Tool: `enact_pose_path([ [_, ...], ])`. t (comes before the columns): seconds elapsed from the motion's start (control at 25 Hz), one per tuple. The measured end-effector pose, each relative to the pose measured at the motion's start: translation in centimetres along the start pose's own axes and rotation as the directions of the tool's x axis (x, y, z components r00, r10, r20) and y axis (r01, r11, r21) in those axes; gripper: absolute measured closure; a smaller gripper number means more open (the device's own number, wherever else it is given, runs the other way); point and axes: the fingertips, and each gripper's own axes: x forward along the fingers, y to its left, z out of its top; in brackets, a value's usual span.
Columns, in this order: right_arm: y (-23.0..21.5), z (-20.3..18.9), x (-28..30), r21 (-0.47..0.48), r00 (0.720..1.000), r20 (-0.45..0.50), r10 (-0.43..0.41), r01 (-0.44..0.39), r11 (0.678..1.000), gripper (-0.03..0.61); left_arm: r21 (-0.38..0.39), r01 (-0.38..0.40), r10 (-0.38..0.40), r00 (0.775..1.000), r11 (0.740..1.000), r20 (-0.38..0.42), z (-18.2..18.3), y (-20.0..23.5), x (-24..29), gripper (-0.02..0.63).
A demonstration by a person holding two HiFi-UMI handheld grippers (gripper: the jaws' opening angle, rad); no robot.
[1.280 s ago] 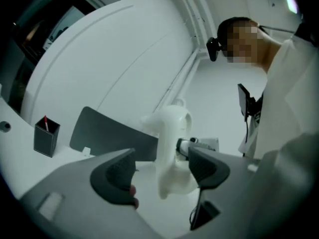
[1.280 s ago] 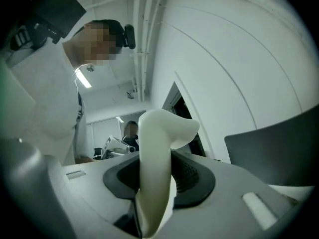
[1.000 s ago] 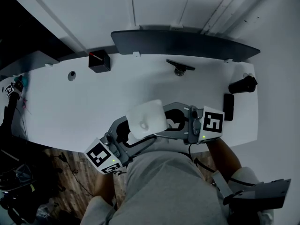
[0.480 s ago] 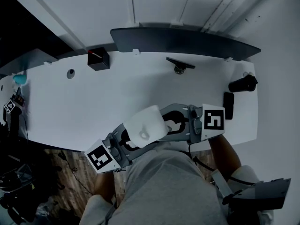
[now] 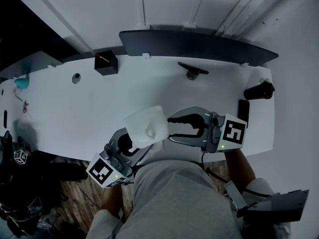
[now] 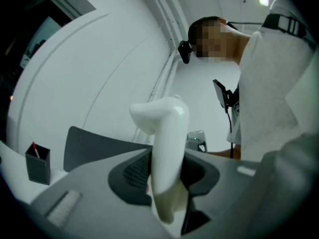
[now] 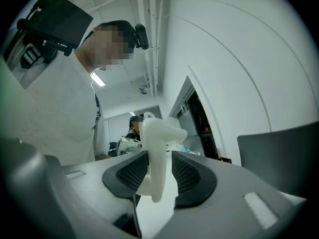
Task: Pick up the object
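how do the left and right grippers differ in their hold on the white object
Left gripper: jaws closing, pads pressed on the white object. Right gripper: jaws opening, with a gap at one pad. In the head view the object sits over the left gripper's jaws, while the right gripper's tips meet only its edge. Both have the object between their jaws.

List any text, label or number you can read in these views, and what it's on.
No readable text in any view.
Marker cube at the head view's left and the one at its right: black-and-white square patterns only, no letters.
White print on dark fabric by the person's shoulder: cut off, unreadable.
Black box: no label visible.
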Motion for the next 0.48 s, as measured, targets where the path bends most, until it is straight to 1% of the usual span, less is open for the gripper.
enact_pose_path([
  [0.08,-0.9,0.4,-0.7,0.004,0.997,0.024,-0.08,0.08,0.997,0.436,0.011,-0.063,0.063,0.998,0.998,0.021,0.5,0.8,-0.4,0.474],
  [0.16,-2.3,0.2,-1.5,-0.022,0.982,0.024,-0.185,0.186,0.982,0.474,0.013,-0.112,0.111,0.993,0.994,0.04,0.7,1.4,-0.7,0.474],
  [0.2,-3.2,-0.2,-1.8,-0.052,0.968,0.005,-0.251,0.251,0.967,0.498,0.018,-0.138,0.137,0.989,0.99,0.046,0.7,1.7,-0.8,0.476],
  [0.24,-4.2,-1.0,-2.2,-0.09,0.944,-0.029,-0.329,0.326,0.941,0.541,0.028,-0.17,0.168,0.985,0.985,0.049,0.7,2.0,-0.8,0.476],
  [0.28,-5.3,-2.1,-2.5,-0.129,0.906,-0.072,-0.417,0.406,0.905,0.575,0.043,-0.204,0.201,0.978,0.978,0.052,0.6,2.3,-0.9,0.476],
  [0.36,-7.1,-4.3,-3.0,-0.194,0.803,-0.153,-0.577,0.548,0.814,0.575,0.079,-0.262,0.258,0.965,0.962,0.051,0.4,2.6,-0.8,0.476],
  [0.4,-7.6,-4.9,-3.0,-0.227,0.757,-0.173,-0.63,0.592,0.773,0.575,0.094,-0.284,0.281,0.959,0.954,0.046,0.3,2.6,-0.8,0.476],
  [0.48,-7.7,-5.6,-2.6,-0.266,0.689,-0.185,-0.701,0.651,0.711,0.575,0.109,-0.32,0.318,0.947,0.941,0.039,0.1,2.6,-0.6,0.476],
])
